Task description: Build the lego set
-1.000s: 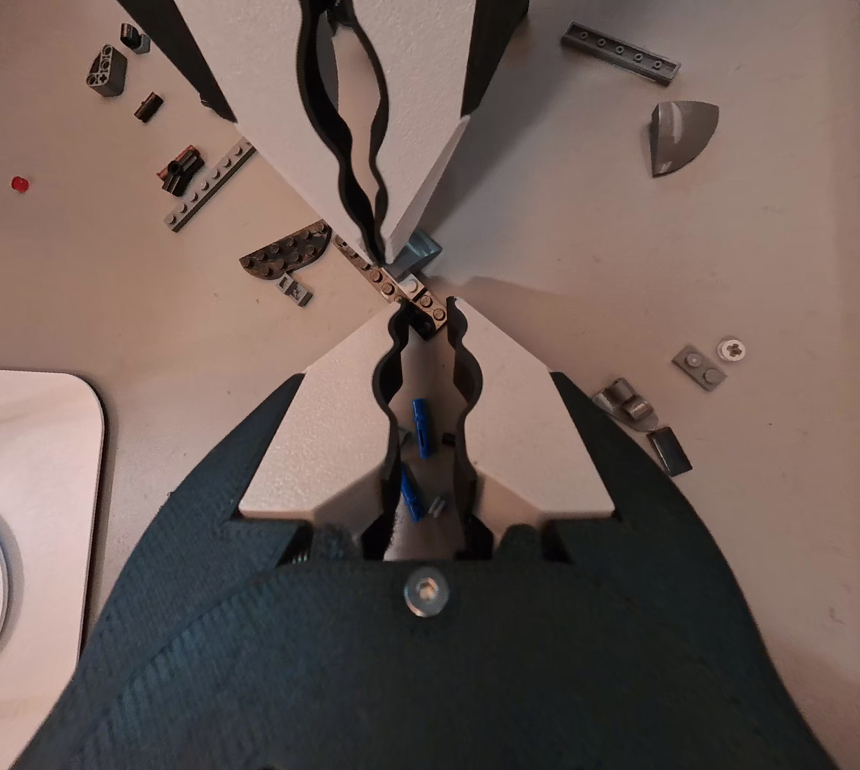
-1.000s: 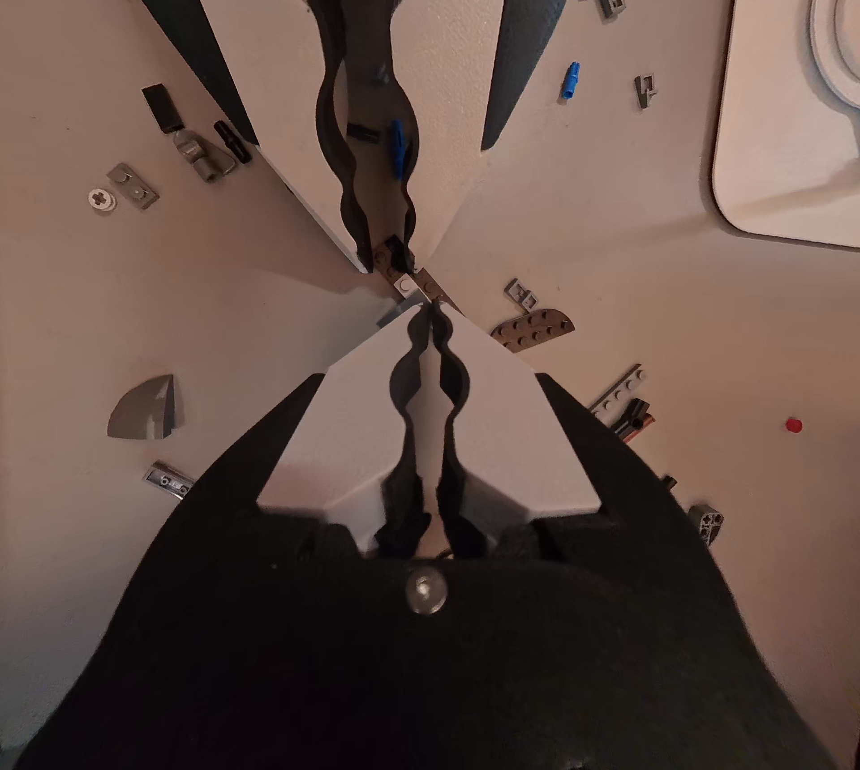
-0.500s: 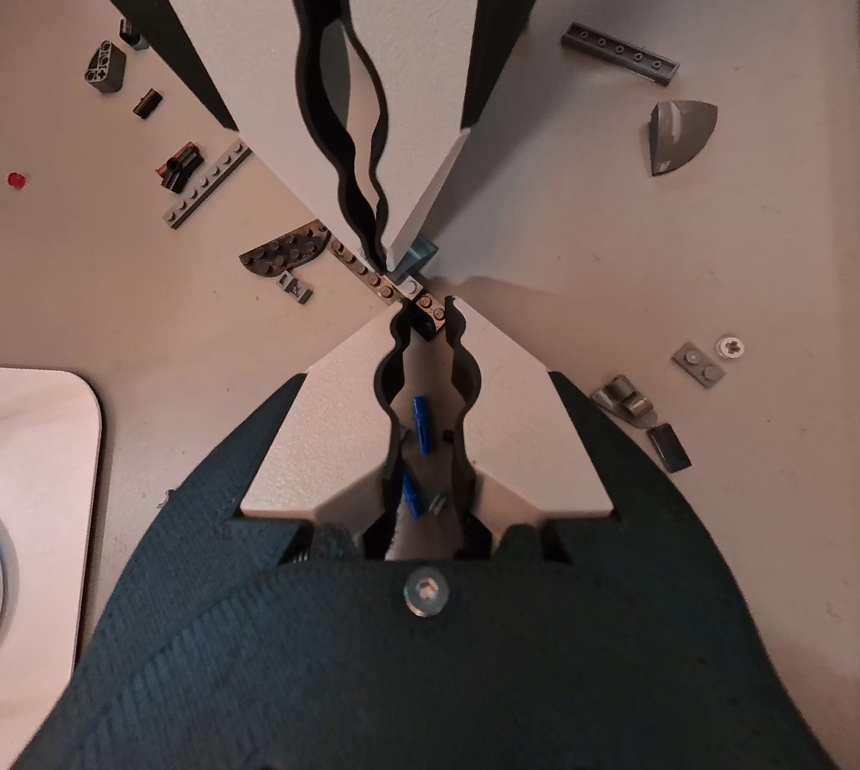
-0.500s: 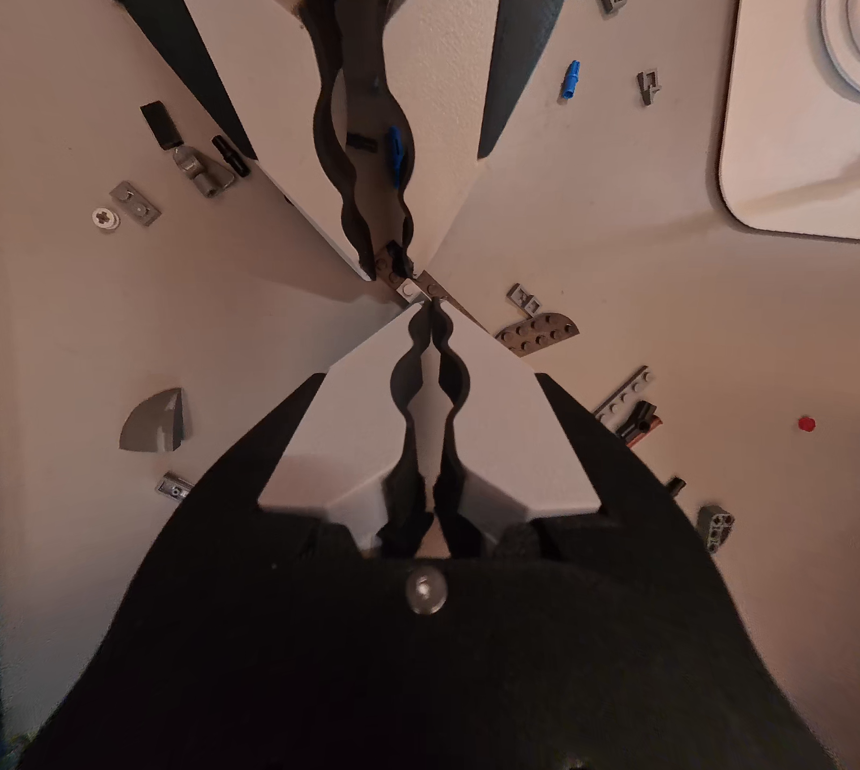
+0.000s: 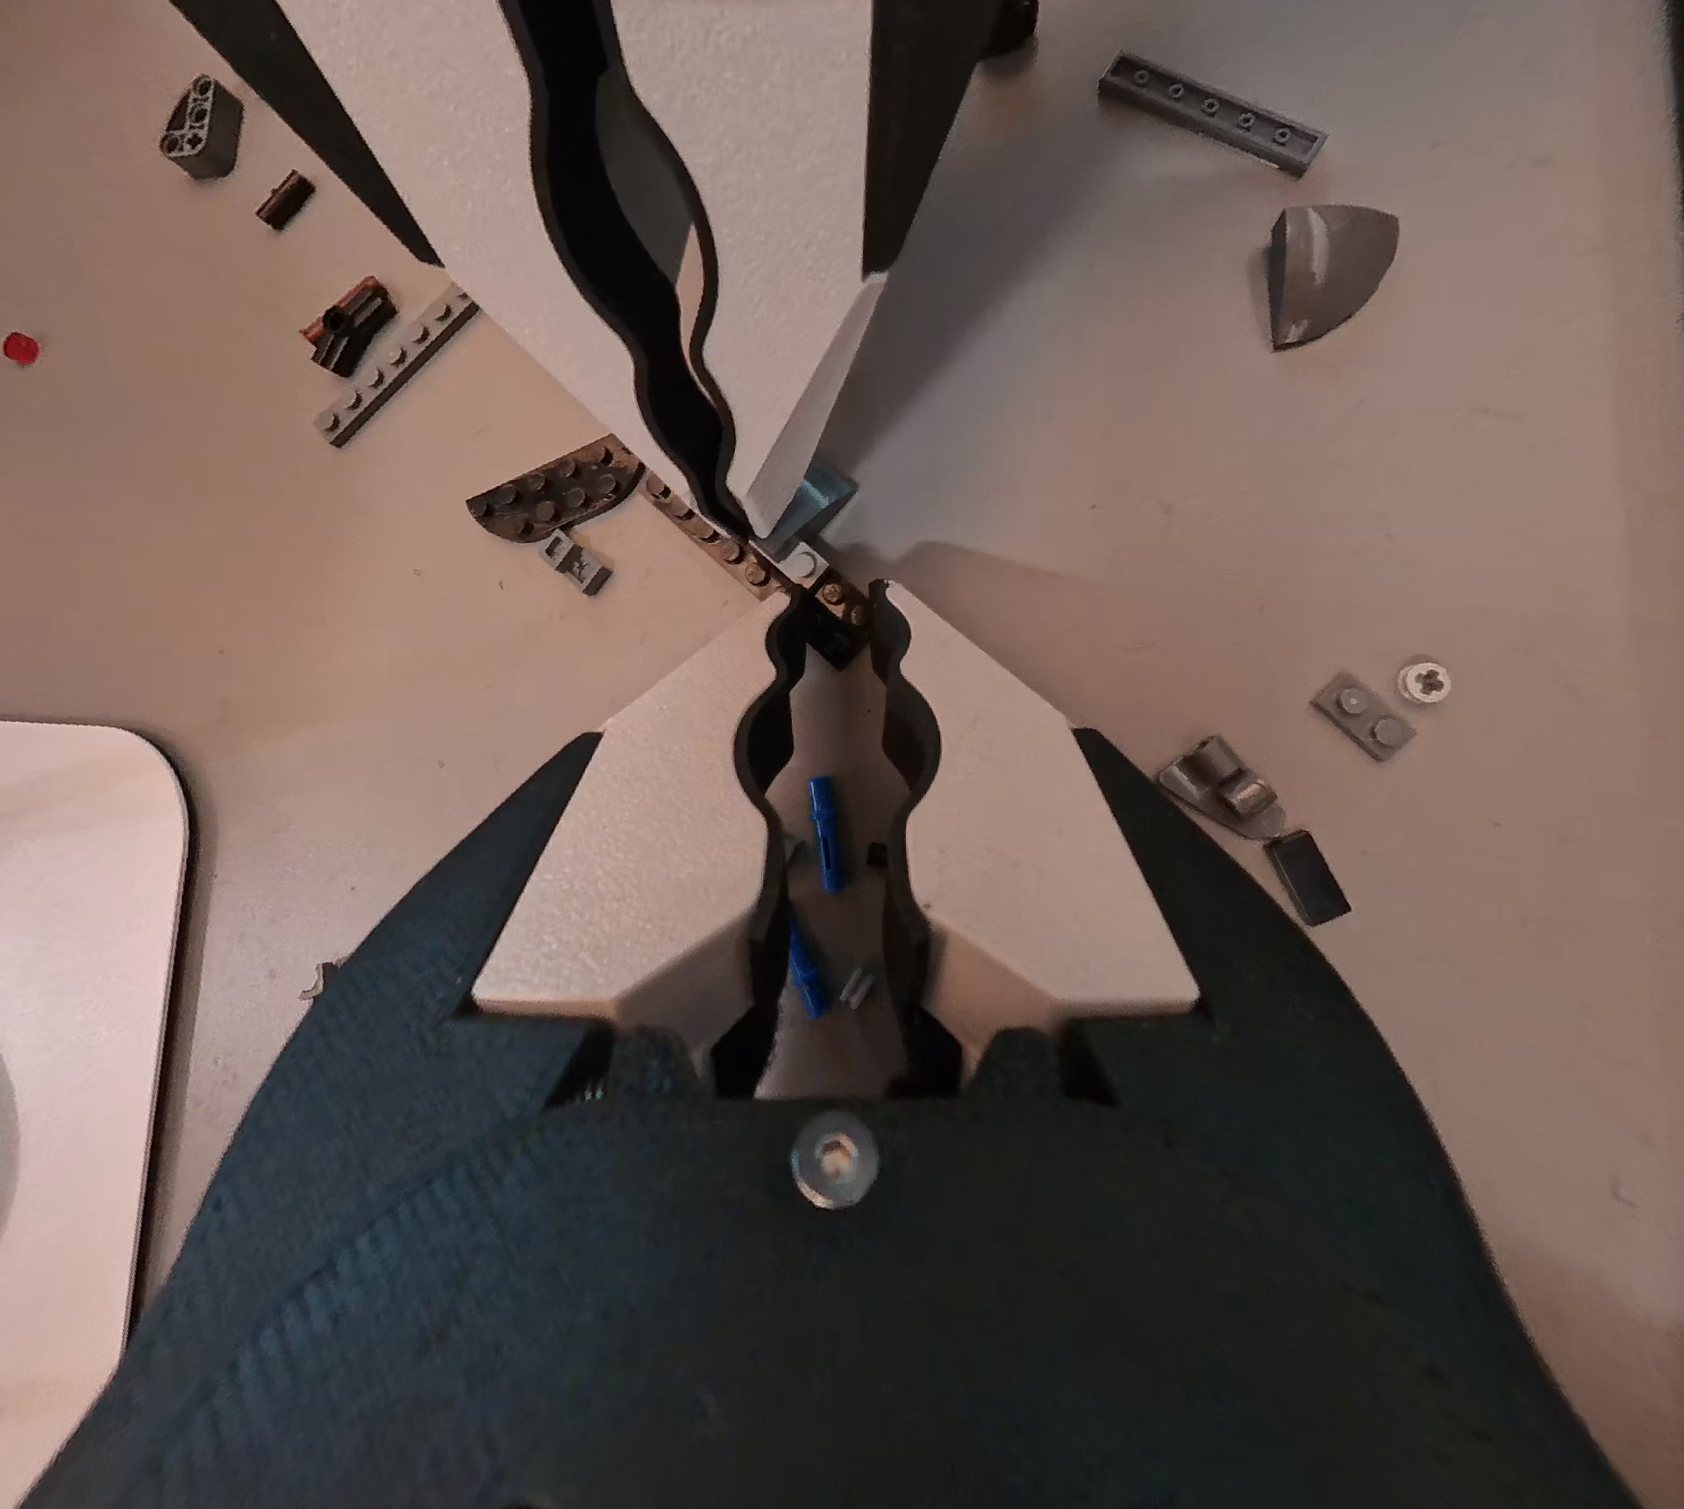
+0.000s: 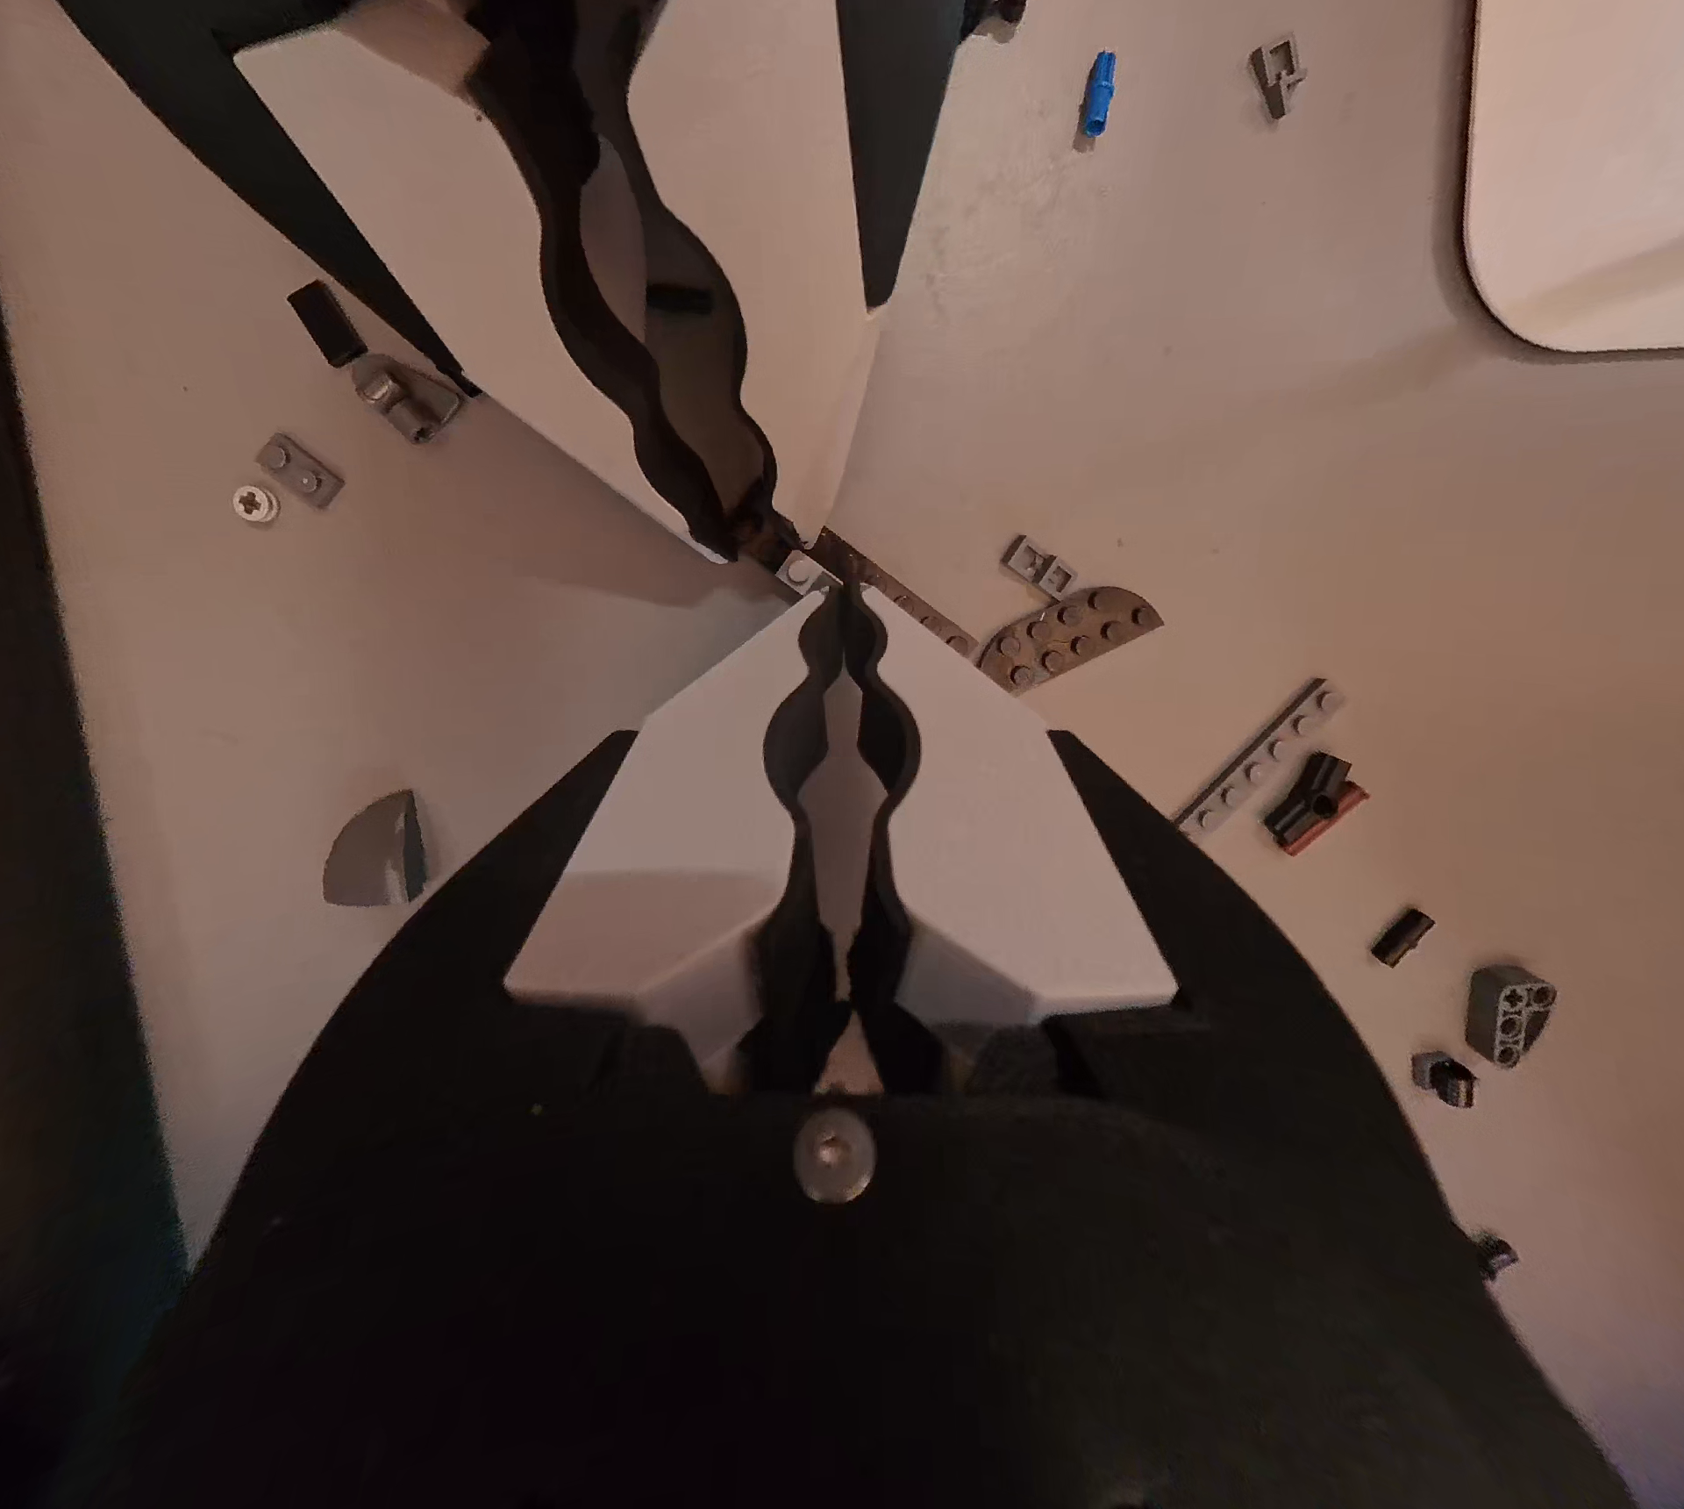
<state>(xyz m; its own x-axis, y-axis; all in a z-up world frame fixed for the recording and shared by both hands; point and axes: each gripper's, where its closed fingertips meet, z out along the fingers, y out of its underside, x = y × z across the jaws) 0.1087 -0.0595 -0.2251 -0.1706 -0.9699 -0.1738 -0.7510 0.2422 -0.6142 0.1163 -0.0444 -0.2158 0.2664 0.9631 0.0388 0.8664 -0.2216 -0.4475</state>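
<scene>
A: Where's the piece being worked on?

B: Dead centre, held between both tools. It's a long dark strip with a row of studs, and a small light grey plate sits on it mid-length. A pale blue-grey brick shows just behind that plate.

A: Which way does the strip run?

B: Diagonally. In the left wrist view it goes from upper left, near the rounded plate, down to lower right into the left gripper. So its long axis crosses the line on which the two grippers face each other.

A: And the jaws?

B: The left jaws are closed down on the strip's near end, with a narrow gap behind the tips. The right gripper has its jaws almost together; the tips meet right at the grey plate, on the strip or the plate, I can't tell which.

A: Which one is nearer the plate?

B: The right, I'd say. The left looks like the anchor, so any pressing should come from the right, square to the strip.

A: Anything else around?

B: Loose parts lie across the tabletop: a curved wedge, a grey bar, a blue pin, a red stud, and a pale tray at the edge.
</scene>
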